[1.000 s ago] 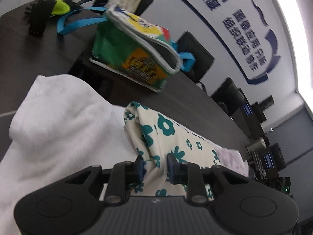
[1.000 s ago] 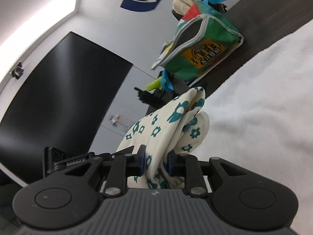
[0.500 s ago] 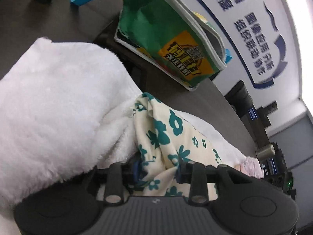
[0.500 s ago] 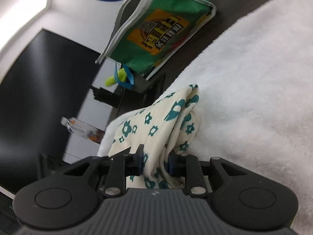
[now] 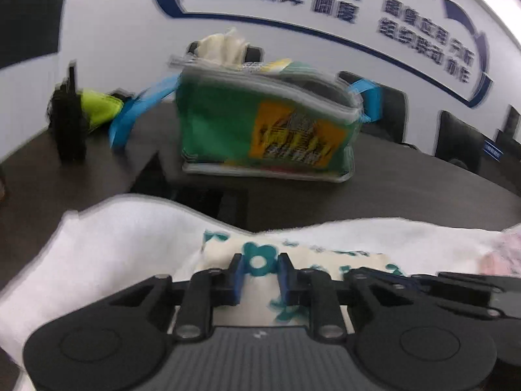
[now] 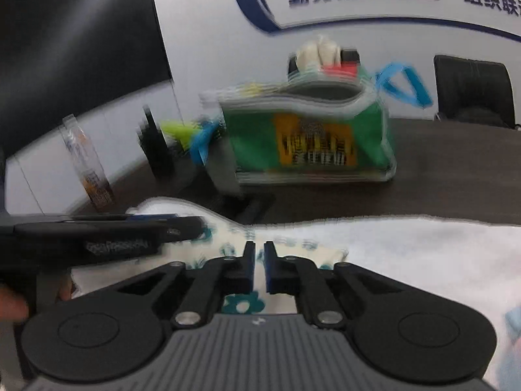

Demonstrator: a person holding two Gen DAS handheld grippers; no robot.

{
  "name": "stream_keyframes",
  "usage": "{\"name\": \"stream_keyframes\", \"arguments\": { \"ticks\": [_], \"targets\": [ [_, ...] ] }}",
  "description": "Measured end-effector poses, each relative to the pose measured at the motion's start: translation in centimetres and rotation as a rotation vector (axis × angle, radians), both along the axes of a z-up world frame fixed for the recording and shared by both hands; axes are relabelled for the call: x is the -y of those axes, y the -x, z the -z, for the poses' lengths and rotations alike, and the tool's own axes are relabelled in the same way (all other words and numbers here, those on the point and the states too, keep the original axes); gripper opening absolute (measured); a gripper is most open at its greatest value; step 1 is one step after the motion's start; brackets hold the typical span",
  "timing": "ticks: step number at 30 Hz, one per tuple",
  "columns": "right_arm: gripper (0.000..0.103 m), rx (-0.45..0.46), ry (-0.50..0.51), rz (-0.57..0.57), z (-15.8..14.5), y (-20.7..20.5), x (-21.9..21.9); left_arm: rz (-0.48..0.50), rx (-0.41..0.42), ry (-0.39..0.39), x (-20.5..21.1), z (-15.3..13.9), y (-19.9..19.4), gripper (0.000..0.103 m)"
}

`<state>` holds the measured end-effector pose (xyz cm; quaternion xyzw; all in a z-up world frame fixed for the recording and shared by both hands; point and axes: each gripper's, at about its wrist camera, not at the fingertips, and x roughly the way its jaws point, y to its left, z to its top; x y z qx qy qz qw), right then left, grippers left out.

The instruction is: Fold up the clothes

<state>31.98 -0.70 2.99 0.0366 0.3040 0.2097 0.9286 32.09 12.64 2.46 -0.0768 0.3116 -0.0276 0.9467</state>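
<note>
Left gripper (image 5: 259, 272) jaws, just closing, clenched on the floral cloth (image 5: 325, 257), right gripper (image 6: 257, 262) jaws pinched thinly on it, cloth lying on white towel (image 5: 123, 247) under both, green bag (image 5: 267, 130) on desk (image 5: 407, 189) beyond.

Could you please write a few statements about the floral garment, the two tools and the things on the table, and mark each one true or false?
1. The floral garment lies on a white fluffy towel. True.
2. The green bag hangs from a chair. False: it stands on the dark table.
3. The right tool has its jaws spread wide. False: they are nearly together, with only a narrow gap.
4. The left tool has floral cloth between its fingers. True.
5. The bag has red handles. False: its straps are blue.
</note>
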Motion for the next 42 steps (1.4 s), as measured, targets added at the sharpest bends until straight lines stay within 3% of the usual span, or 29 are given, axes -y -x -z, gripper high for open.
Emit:
{"name": "stream_keyframes", "arguments": {
  "ticks": [2, 5, 7, 10, 11, 12, 14, 15, 16, 17, 19, 23, 27, 29, 34, 38, 42],
  "targets": [
    [0.003, -0.006, 0.039, 0.035, 1.7, -0.7, -0.8, 0.011, 0.044, -0.003, -0.2, 1.2, 0.6, 0.021],
    [0.003, 0.043, 0.097, 0.054, 2.6, -0.2, -1.2, 0.017, 0.055, 0.046, -1.4, 0.5, 1.6, 0.022],
    [0.003, 0.064, 0.101, 0.054, 1.8, 0.3, -1.0, -0.033, 0.040, 0.074, -2.3, -1.1, 2.6, 0.027],
    [0.005, 0.132, 0.061, 0.066, -1.1, 3.5, 1.1, -0.053, 0.072, 0.025, -2.5, -4.5, 6.6, 0.031],
    [0.005, 0.161, 0.048, 0.066, -2.3, 5.0, 1.9, -0.054, 0.086, 0.006, -2.5, -5.7, 8.1, 0.036],
    [0.006, 0.187, 0.037, 0.065, -3.5, 6.4, 2.7, -0.054, 0.099, -0.013, -2.0, -6.8, 10.4, 0.050],
    [0.019, 0.204, 0.025, 0.066, -5.0, 10.0, 4.3, -0.053, 0.106, -0.051, -1.1, -8.6, 15.4, 0.073],
    [0.026, 0.207, 0.021, 0.067, -5.6, 12.0, 5.2, -0.041, 0.108, -0.051, -0.8, -8.8, 17.6, 0.078],
    [0.043, 0.205, 0.017, 0.068, -6.0, 14.0, 6.1, -0.019, 0.116, -0.040, -0.4, -8.7, 19.9, 0.078],
    [0.053, 0.187, 0.009, 0.067, -5.9, 16.0, 7.0, 0.001, 0.122, -0.030, 0.1, -8.4, 22.2, 0.080],
    [0.057, 0.126, -0.020, 0.069, -5.0, 20.1, 8.3, 0.017, 0.117, -0.020, 1.3, -6.8, 26.4, 0.088],
    [0.077, 0.017, -0.052, 0.081, -3.0, 27.6, 10.3, 0.012, 0.056, -0.046, 3.9, -2.6, 31.6, 0.089],
    [0.091, 0.041, 0.048, 0.154, -0.7, 33.5, 9.6, 0.030, -0.007, -0.019, 5.7, 0.2, 34.5, 0.089],
    [0.103, 0.061, 0.058, 0.189, 0.1, 35.0, 9.1, 0.032, -0.005, -0.060, 6.6, 0.9, 35.5, 0.089],
    [0.103, 0.073, 0.155, 0.252, 2.2, 36.2, 7.4, -0.042, -0.033, -0.112, 6.2, 1.7, 35.8, 0.090],
    [0.103, 0.001, 0.187, 0.314, 3.5, 35.2, 7.6, -0.053, -0.062, -0.146, 6.5, 2.1, 35.6, 0.102],
    [0.103, -0.066, 0.208, 0.377, 4.3, 34.6, 8.0, -0.032, -0.076, -0.180, 7.1, 2.3, 35.5, 0.103]
  ]
}}
